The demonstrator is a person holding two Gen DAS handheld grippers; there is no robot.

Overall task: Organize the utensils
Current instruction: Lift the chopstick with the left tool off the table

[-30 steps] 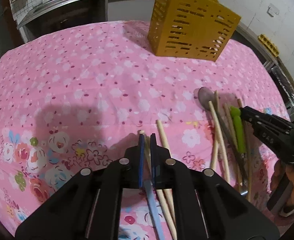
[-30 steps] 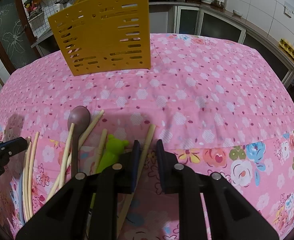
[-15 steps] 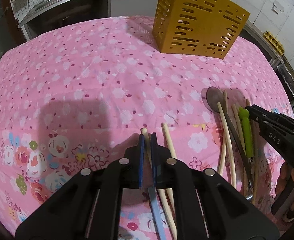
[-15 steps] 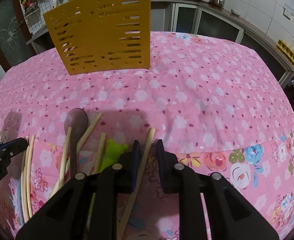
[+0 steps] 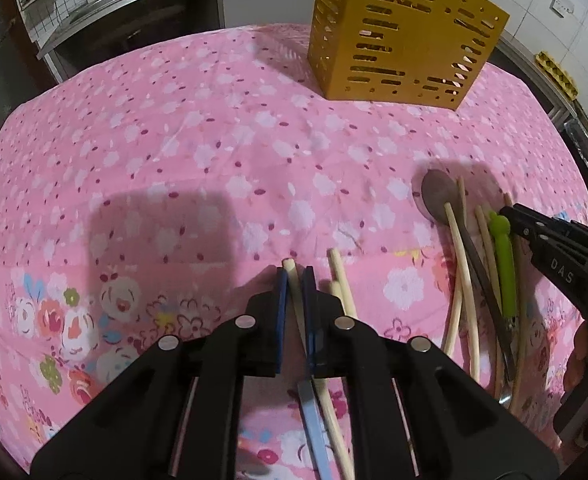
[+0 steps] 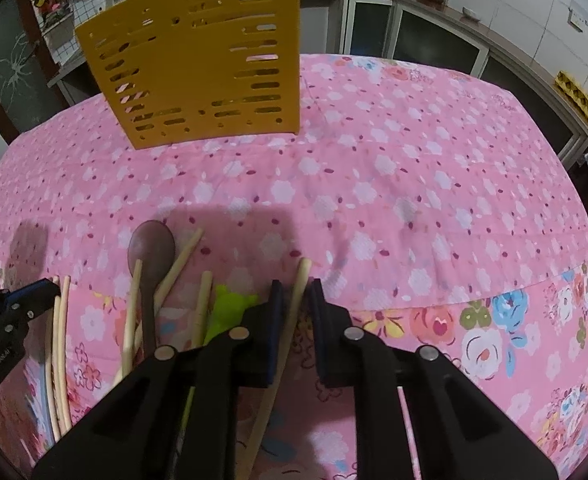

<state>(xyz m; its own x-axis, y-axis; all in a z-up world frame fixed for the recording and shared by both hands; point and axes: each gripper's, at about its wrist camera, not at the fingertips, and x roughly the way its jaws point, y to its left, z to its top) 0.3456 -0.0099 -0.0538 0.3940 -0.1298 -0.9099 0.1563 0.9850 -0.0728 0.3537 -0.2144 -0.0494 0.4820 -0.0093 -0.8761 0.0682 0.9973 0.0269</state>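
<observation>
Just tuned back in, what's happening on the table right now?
Both hand-held grippers are down among loose utensils on the pink floral tablecloth. The left hand-held gripper has a wooden chopstick between its fingers, and the right hand-held gripper straddles another chopstick; whether either is truly clamped is unclear. A dark spoon, a green-handled utensil and more chopsticks lie between them. The yellow slotted holder stands at the far side, nothing visibly loaded yet.

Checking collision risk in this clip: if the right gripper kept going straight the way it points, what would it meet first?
Past the chopstick between the right gripper's jaws lies bare cloth; the yellow holder sits left of that line, though depth is unclear.
</observation>
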